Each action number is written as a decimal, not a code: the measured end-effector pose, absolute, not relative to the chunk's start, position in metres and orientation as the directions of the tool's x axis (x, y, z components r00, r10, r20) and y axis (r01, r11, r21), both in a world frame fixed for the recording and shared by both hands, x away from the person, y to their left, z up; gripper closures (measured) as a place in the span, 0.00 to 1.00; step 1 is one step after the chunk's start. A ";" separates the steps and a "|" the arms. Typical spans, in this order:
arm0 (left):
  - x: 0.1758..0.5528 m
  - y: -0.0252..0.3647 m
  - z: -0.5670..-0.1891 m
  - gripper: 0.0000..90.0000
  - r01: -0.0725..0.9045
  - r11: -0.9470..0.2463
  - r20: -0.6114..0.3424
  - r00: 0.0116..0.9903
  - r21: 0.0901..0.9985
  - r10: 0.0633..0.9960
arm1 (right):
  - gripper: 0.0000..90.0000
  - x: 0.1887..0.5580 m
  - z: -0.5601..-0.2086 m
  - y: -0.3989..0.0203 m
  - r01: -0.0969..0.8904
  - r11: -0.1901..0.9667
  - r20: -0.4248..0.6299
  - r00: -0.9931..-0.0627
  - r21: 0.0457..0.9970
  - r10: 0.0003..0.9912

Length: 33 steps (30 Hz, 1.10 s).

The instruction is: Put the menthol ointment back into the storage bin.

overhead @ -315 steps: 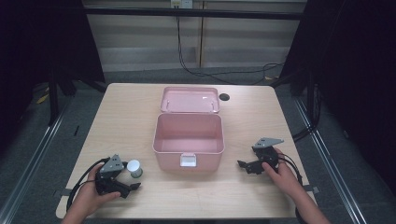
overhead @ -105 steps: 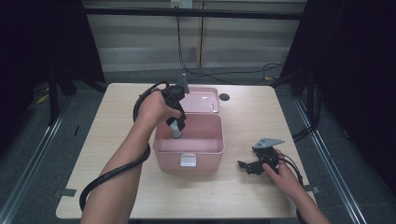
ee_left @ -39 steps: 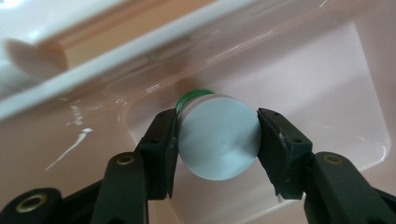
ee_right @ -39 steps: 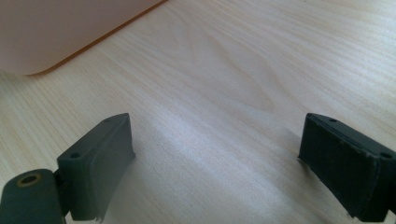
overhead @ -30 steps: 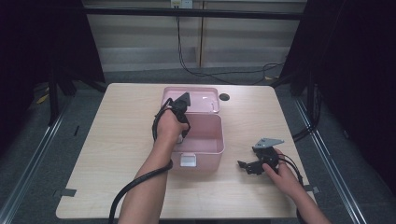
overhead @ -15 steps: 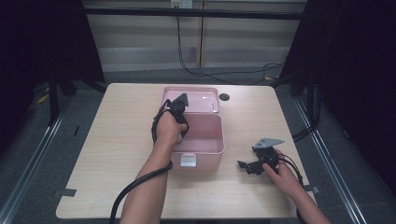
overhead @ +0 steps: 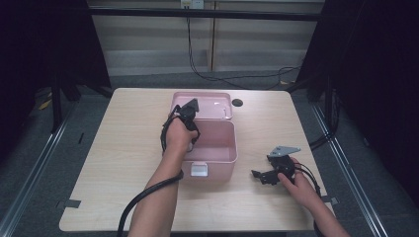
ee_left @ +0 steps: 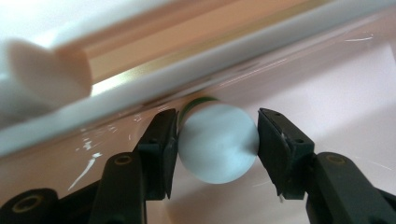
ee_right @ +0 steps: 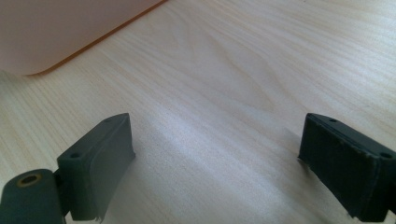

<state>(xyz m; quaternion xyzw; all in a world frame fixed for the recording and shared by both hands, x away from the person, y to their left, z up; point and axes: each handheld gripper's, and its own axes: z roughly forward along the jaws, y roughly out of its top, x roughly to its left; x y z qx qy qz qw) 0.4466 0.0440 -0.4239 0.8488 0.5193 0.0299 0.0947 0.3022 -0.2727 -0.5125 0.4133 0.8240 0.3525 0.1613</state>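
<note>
The pink box [overhead: 210,148] stands open at the middle of the wooden table [overhead: 123,148], its lid [overhead: 207,104] laid back flat behind it and its white latch [overhead: 199,169] facing the person.

The left gripper [overhead: 190,143] reaches down into the box at its left rear corner, the person's left hand [overhead: 177,136] above the rim. In the left gripper view, a small white-topped jar [ee_left: 218,142] with a green band under its cap sits between the two black jaws, close against the box's inner wall [ee_left: 327,70]. The left jaw's pad touches the jar's side. The right jaw's pad stands just beside the jar; whether a thin gap remains there cannot be told for certain. The jaws have just been opening by a small amount, with the jar between them. The jar appears to rest low in the box, near the floor; contact with the floor cannot be confirmed.

The right gripper [overhead: 262,175] lies on the table to the right of the box, well apart from it, held in the person's right hand [overhead: 296,182]. In the right gripper view its jaws stand wide apart with bare tabletop [ee_right: 233,93] between them, holding nothing. A corner of the box shows at the upper left of that view.
</note>
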 end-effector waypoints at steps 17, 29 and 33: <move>0.446 0.049 -0.418 0.51 0.880 -0.442 -0.067 0.458 0.174 0.886 | 0.10 0.302 -0.513 -0.273 0.567 0.410 0.025 -0.606 0.714 0.795; 0.443 0.049 -0.411 0.47 0.882 -0.439 -0.089 0.457 0.169 0.885 | 0.10 0.302 -0.513 -0.273 0.567 0.410 0.025 -0.607 0.714 0.795; 0.443 0.049 -0.407 0.46 0.876 -0.453 -0.086 0.470 0.165 0.878 | 0.10 0.302 -0.513 -0.273 0.568 0.410 0.026 -0.606 0.714 0.795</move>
